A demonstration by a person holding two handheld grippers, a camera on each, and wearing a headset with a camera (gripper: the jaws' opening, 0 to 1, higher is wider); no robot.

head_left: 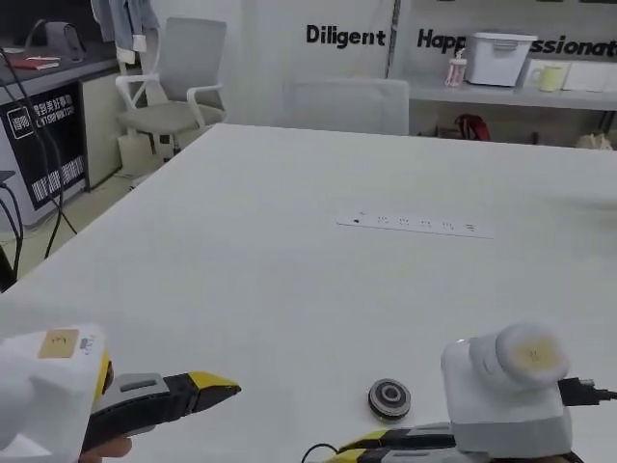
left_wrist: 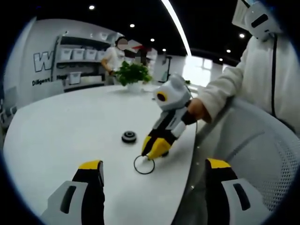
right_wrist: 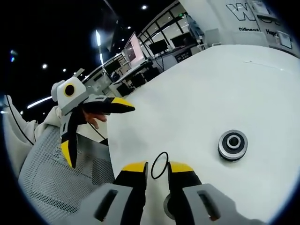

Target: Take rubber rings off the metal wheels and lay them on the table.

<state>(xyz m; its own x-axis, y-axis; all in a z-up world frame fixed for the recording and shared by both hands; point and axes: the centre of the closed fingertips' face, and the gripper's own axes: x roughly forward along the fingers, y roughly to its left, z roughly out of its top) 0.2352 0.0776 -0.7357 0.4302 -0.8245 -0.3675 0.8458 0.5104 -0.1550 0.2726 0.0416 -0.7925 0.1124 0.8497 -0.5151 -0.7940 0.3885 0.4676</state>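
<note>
Left claw (left_wrist: 154, 166) hanging released, jaws gaping, well back from the work. Rubber ring (left_wrist: 144, 165) lying flat on tabletop (right_wrist: 211, 93), sitting between the slightly parted, unclenched tips of right claw (right_wrist: 158, 168), the nearer one. Metal wheel (right_wrist: 233, 144) standing apart, further right.

Clipped at head view edges
right gripper (head_left: 347, 449) and rubber ring (head_left: 310, 450) cut by bottom edge; left gripper (head_left: 227, 390) body cut at lower left. Can't tell whether the right jaws pinch the ring.
</note>
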